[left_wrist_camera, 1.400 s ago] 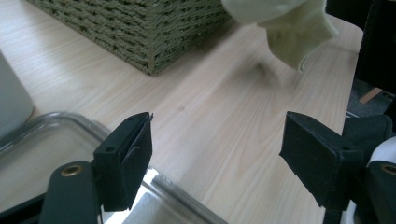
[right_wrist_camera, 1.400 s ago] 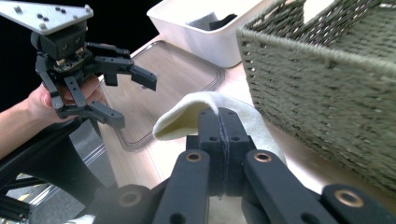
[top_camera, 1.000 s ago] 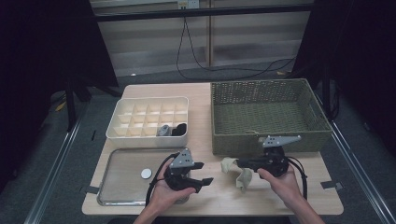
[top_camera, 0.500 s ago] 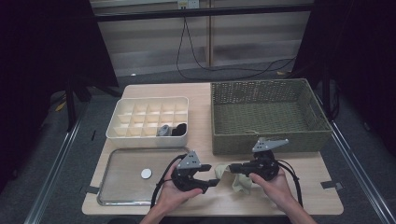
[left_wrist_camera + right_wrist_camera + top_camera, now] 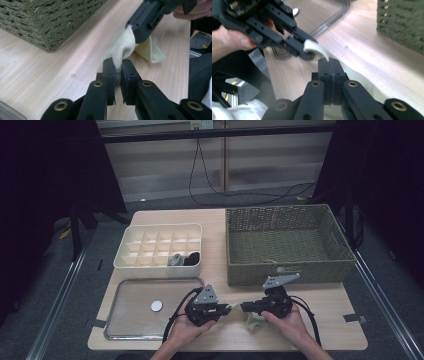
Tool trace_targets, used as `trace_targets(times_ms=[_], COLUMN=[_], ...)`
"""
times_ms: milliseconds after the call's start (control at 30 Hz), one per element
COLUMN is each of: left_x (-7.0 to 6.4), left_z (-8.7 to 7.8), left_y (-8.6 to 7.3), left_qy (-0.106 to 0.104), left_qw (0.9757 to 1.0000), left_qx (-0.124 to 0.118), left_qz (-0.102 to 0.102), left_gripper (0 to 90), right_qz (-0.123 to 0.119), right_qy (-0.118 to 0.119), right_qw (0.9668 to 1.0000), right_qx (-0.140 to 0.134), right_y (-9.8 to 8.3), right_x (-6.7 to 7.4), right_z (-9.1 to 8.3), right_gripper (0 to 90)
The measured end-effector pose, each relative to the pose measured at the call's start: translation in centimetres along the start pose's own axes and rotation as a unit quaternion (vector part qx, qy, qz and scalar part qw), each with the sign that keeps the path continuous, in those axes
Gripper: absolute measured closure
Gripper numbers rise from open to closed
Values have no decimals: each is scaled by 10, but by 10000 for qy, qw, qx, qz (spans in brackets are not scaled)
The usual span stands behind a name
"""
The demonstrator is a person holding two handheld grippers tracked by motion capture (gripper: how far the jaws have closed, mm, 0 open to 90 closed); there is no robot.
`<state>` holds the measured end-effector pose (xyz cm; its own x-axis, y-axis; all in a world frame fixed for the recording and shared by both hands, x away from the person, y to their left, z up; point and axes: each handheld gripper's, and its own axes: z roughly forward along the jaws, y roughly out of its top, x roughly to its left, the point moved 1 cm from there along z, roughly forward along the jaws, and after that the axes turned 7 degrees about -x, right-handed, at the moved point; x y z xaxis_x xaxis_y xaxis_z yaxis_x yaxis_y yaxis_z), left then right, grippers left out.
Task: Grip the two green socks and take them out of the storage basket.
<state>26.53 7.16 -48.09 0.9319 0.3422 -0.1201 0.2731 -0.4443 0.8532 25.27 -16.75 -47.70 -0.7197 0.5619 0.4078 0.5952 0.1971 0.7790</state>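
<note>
The left gripper (image 5: 226,309) has just been closing and now pinches one end of the cream cloth (image 5: 122,47) low over the table (image 5: 320,320) – the right gripper (image 5: 246,307) clamps the other. Both bites look thin, so a hard pull could slip the cloth free.

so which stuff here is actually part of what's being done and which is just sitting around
In the job:
- cream cloth, pinched by both tools
- left tool, jaws just closed on the cloth
- right tool, shut on the cloth

Lying about:
- wicker basket
- divided box, small items in it
- metal tray with a white disc
</note>
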Motion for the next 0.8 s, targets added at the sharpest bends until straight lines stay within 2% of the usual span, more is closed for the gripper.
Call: trace_targets(times_ms=[100, 233, 300, 400, 467, 600, 767, 800], left_x=[-1, -8, -13, -14, -15, -14, -13, -13], left_z=[-1, 1, 2, 3, 3, 2, 0, -2], left_y=[-3, -10, -12, -13, -13, -14, -16, -16], left_qy=[-50, -164, -238, -268, -305, -379, -393, -389], left_qw=[9999, 9992, 9985, 9981, 9979, 9976, 9972, 9974], left_qx=[58, 283, 384, 424, 456, 474, 560, 553], left_qz=[71, 227, 321, 348, 335, 331, 314, 250], left_gripper=[840, 834, 827, 817, 800, 779, 748, 729], right_qz=[-95, -85, -97, -89, -77, -22, -22, 9], right_qy=[-66, -117, -143, -164, -174, -169, -215, -274], right_qw=[9998, 9990, 9985, 9985, 9988, 9994, 9997, 9995], right_qx=[186, 416, 521, 511, 454, 300, 148, 177], right_y=[-5, -16, -21, -22, -22, -20, -19, -20], right_x=[2, 1, 0, -1, -2, -4, -8, -8], right_z=[3, 6, 7, 5, 1, -8, -19, -20], right_gripper=[900, 896, 856, 815, 767, 726, 724, 737])
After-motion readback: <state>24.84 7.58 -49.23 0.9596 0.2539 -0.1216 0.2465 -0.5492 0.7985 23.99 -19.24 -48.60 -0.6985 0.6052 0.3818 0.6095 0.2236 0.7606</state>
